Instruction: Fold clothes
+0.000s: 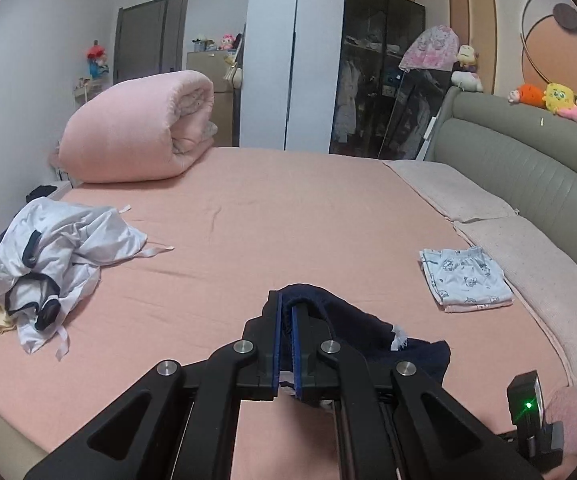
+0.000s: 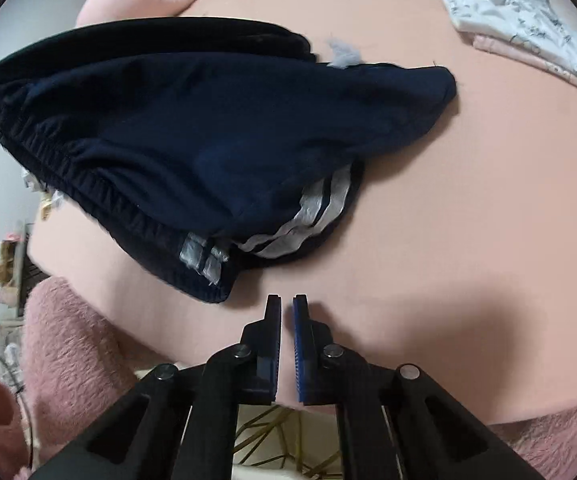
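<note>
My left gripper is shut on the navy garment, a fold of which sticks up between its fingers and trails off to the right on the pink bed. In the right wrist view the navy garment has an elastic waistband and white side stripes, and part of it is lifted off the sheet at the left. My right gripper hovers just below the garment's near corner, its jaws a narrow gap apart with nothing between them.
A heap of white and navy clothes lies at the bed's left. A folded light-blue printed garment lies by the pillows; it also shows in the right wrist view. A rolled pink quilt sits at the far end.
</note>
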Available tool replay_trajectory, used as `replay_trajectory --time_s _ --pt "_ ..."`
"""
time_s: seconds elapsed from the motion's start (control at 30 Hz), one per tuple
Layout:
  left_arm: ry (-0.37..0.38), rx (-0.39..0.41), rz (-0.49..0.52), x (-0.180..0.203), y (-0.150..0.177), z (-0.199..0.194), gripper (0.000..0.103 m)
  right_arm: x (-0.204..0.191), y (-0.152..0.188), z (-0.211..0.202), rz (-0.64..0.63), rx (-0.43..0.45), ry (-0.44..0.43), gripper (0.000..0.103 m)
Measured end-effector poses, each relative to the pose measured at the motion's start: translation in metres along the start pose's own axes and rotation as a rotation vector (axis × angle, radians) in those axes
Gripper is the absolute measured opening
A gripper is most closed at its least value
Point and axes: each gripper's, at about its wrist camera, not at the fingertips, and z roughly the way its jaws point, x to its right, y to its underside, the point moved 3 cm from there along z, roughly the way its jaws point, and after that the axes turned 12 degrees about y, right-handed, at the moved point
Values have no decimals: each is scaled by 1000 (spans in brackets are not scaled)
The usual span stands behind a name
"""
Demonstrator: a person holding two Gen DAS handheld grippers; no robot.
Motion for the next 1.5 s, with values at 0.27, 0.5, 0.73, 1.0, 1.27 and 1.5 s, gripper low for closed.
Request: replay_trajectory --time_s 0.27,0.5,0.73,1.0,1.27,1.5 --pt "19 -18 -14 2 2 4 3 -20 7 -17 -14 22 -125 50" --pt "34 -14 -57 -3 6 4 3 -21 13 -2 -14 36 -1 62" --pt "6 -60 -75 -8 18 -8 3 25 5 -27 97 144 88 3" --pt "162 -45 -113 0 -16 -43 3 71 -25 -208 90 461 35 3" --pt "216 -134 -84 7 -37 -12 3 10 -97 -245 -23 589 91 3" --pt "164 -150 -11 3 -89 60 3 12 -174 -176 -33 510 239 3"
